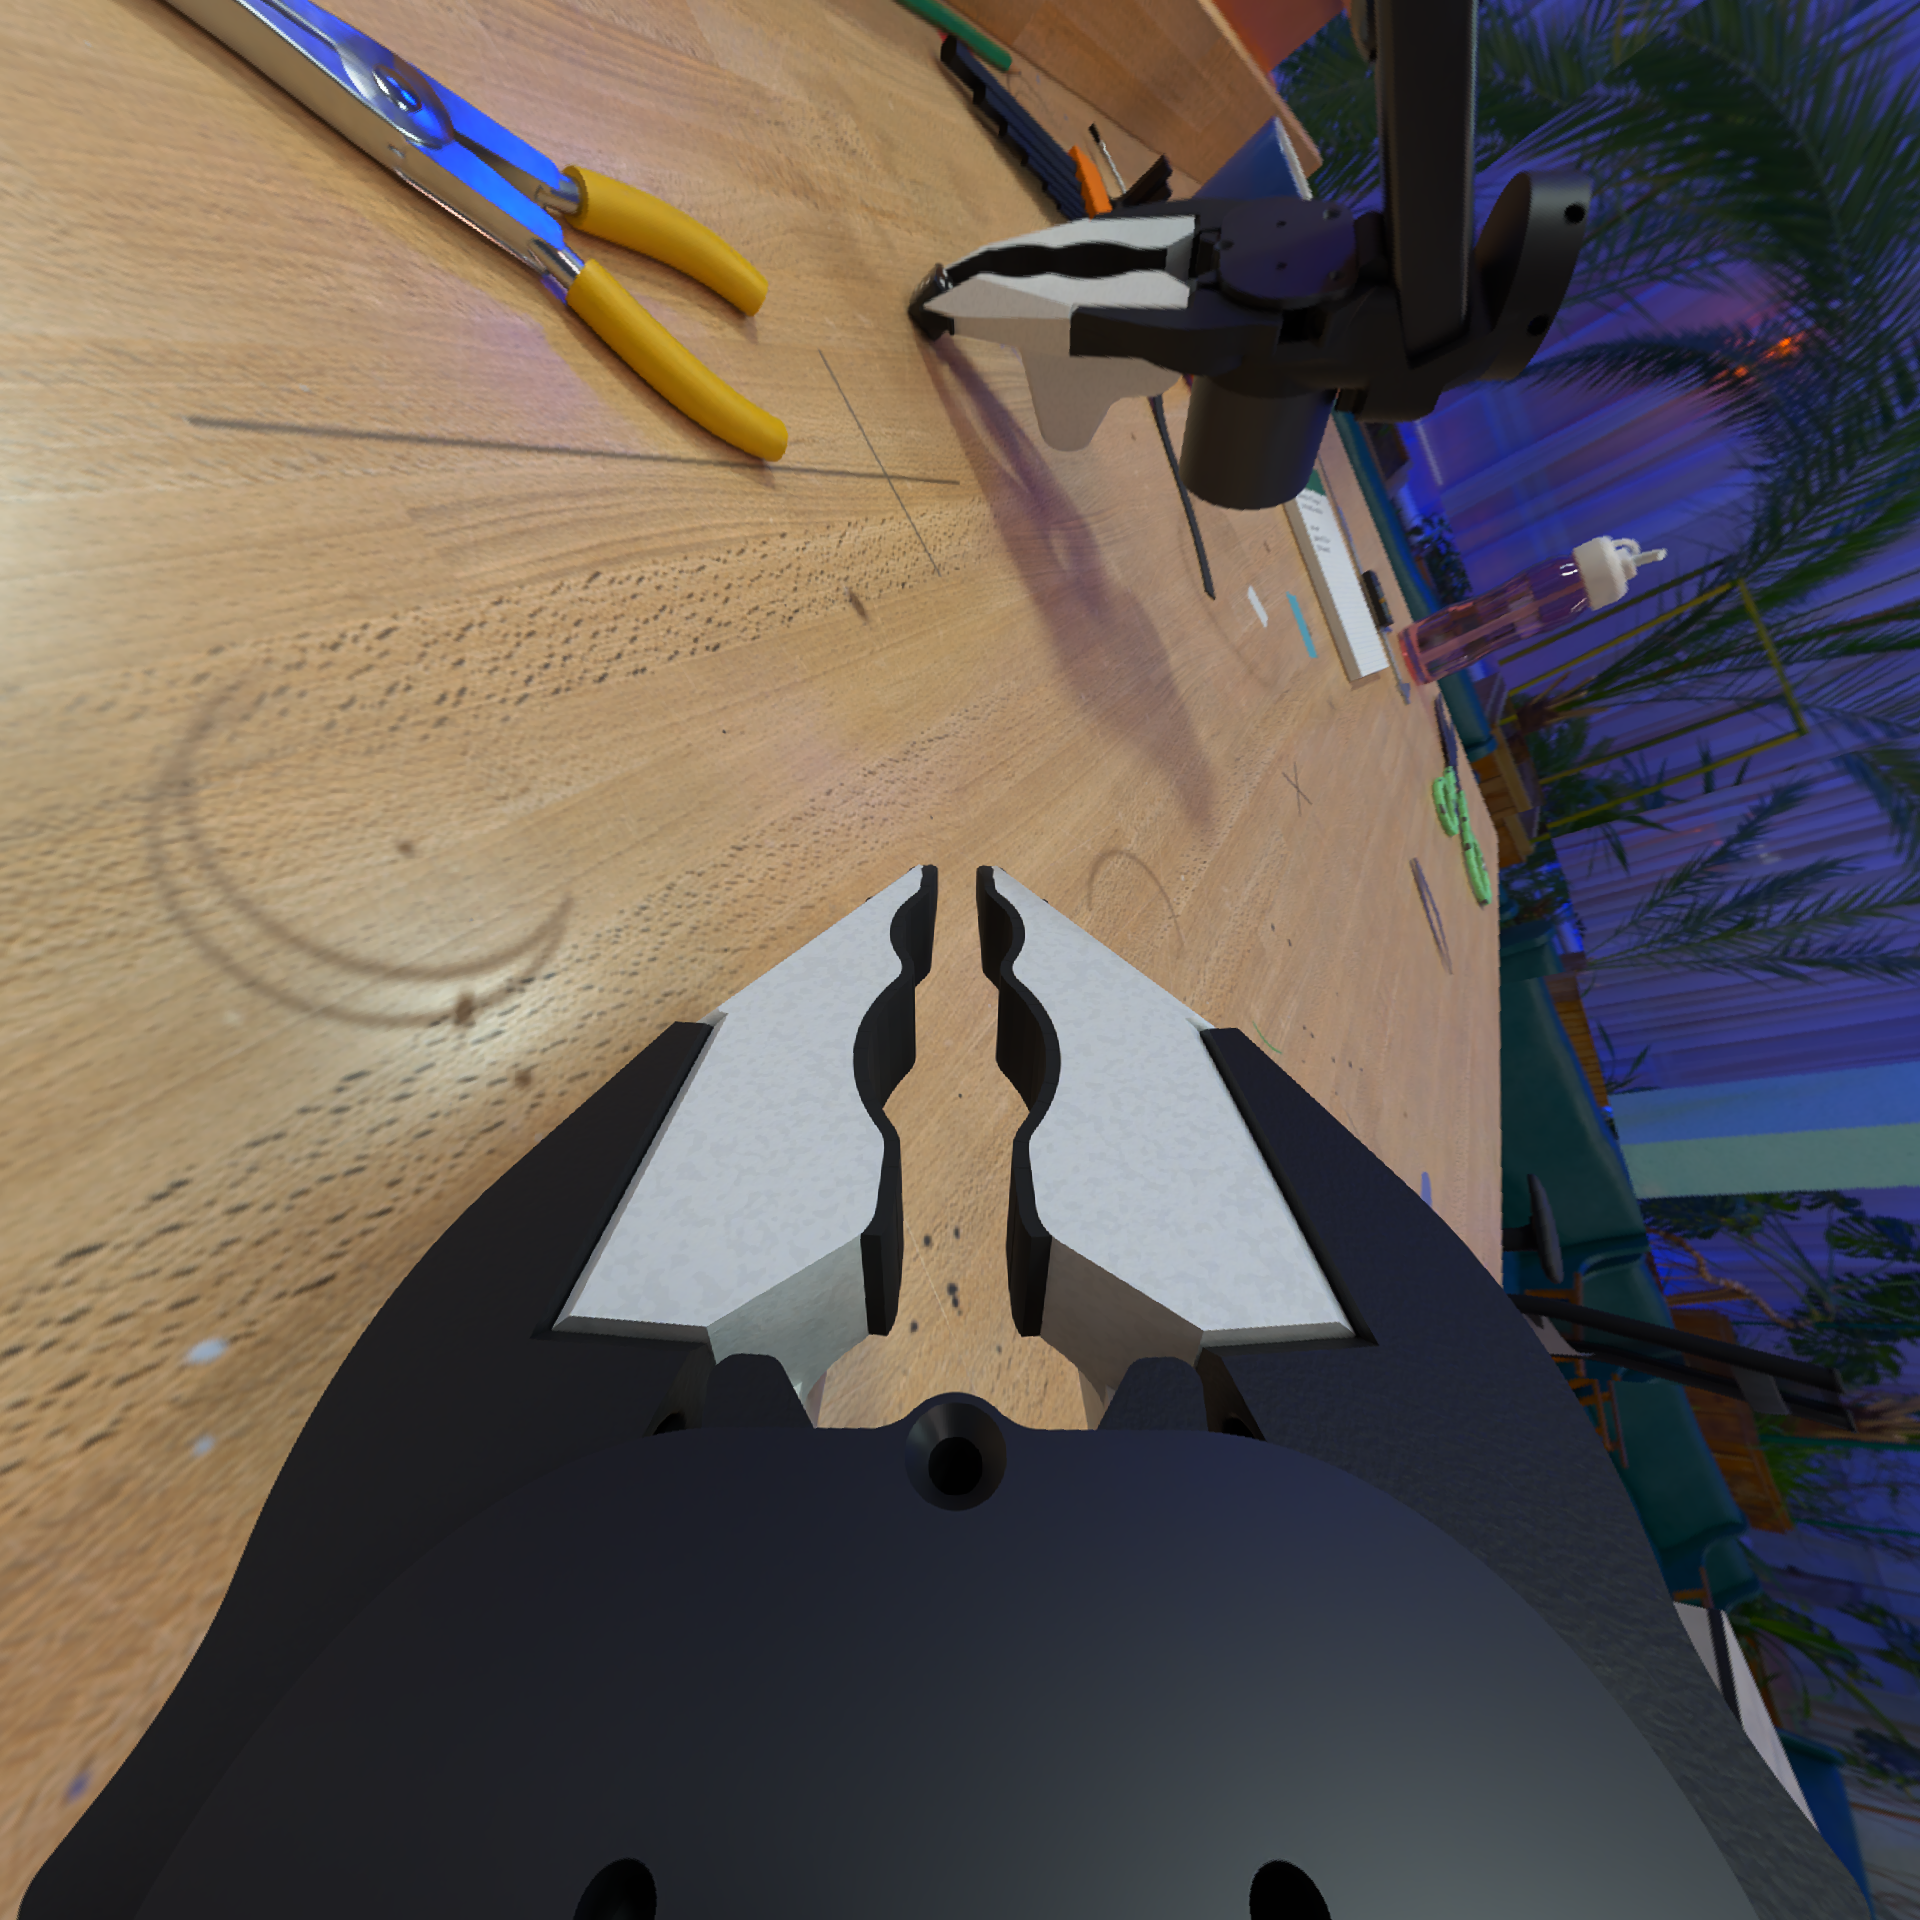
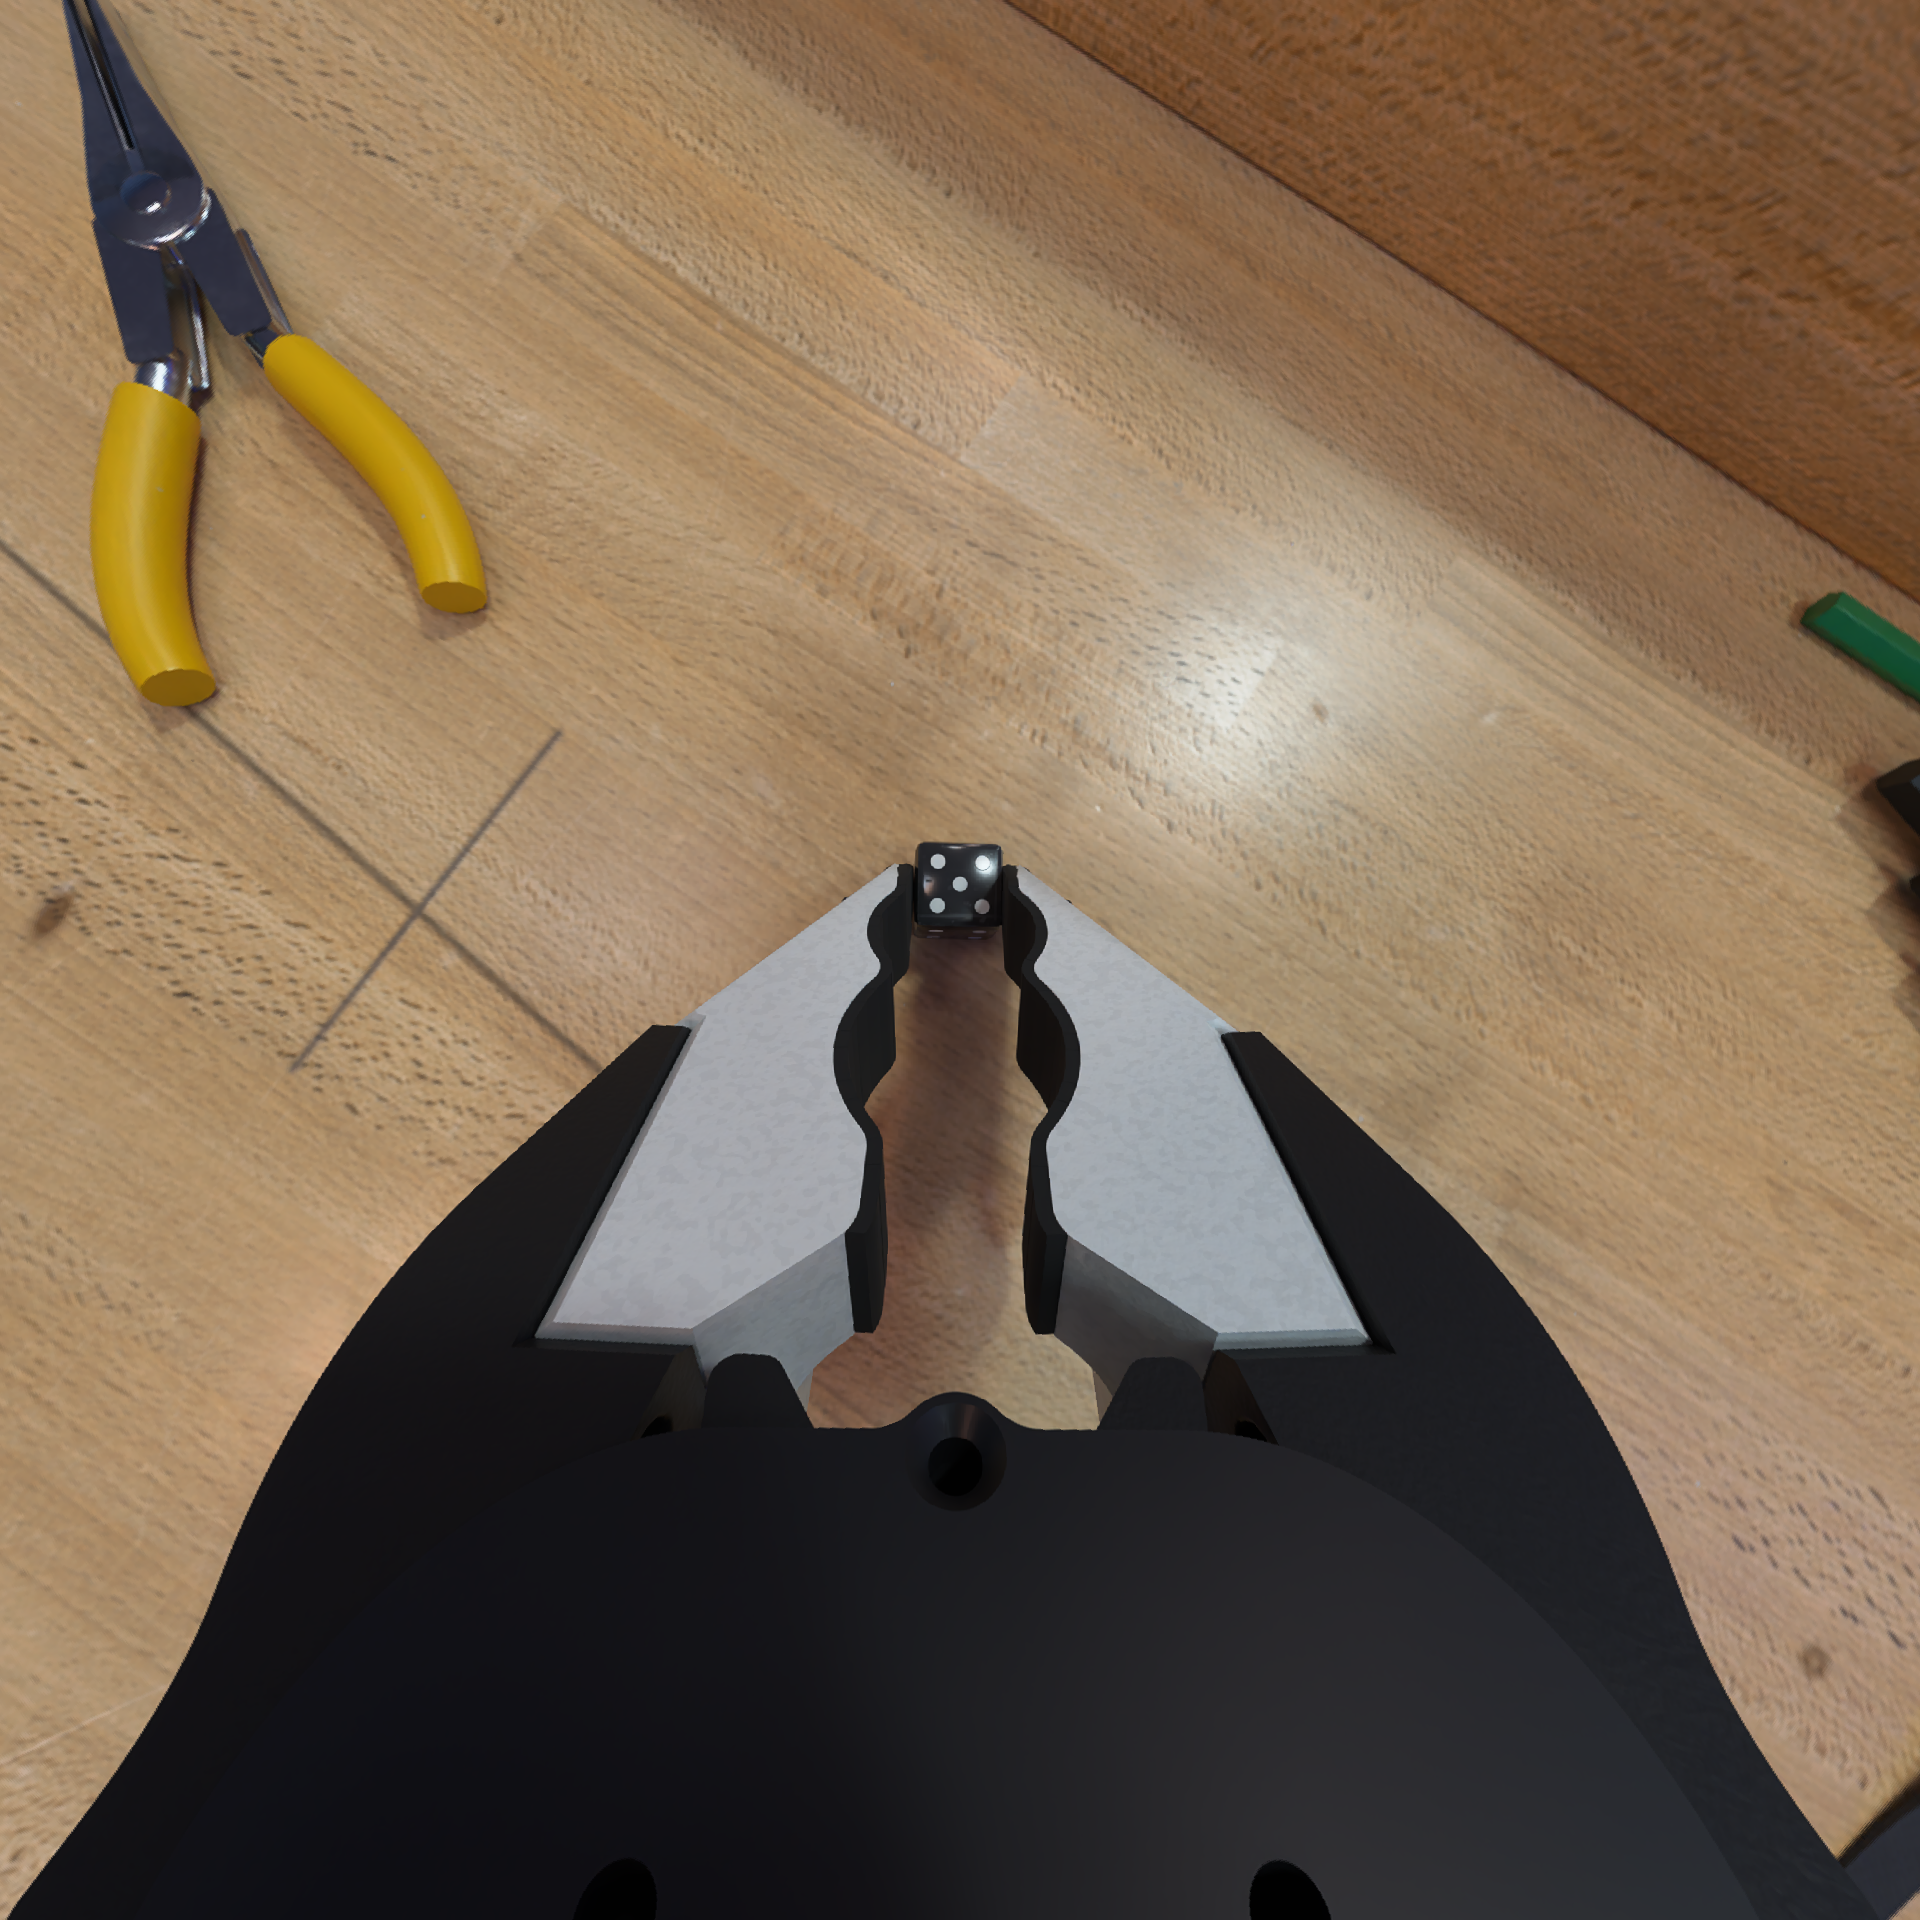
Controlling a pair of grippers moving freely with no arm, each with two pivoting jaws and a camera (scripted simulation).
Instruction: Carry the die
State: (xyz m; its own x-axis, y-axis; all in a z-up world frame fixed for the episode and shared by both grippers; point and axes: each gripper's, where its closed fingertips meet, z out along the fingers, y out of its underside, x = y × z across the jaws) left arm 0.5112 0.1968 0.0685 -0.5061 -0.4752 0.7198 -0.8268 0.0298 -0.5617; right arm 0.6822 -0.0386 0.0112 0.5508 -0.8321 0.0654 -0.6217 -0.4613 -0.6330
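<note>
A small black die (image 2: 957, 885) with white pips sits between the fingertips of my right gripper (image 2: 956, 906), which is shut on it. In the left wrist view the right gripper (image 1: 935, 303) points down at the wooden table (image 1: 520, 675), with the die (image 1: 927, 312) a dark spot at its tips, at or just above the surface. My left gripper (image 1: 956, 883) is empty, its fingers nearly together, low over the table some way from the die.
Yellow-handled pliers (image 1: 582, 239) lie on the table left of the die and also show in the right wrist view (image 2: 177, 416). A raised wooden ledge (image 2: 1558, 208) runs behind. A green stick (image 2: 1870, 644), a pink bottle (image 1: 1507, 613) and green rings (image 1: 1460, 831) lie farther off.
</note>
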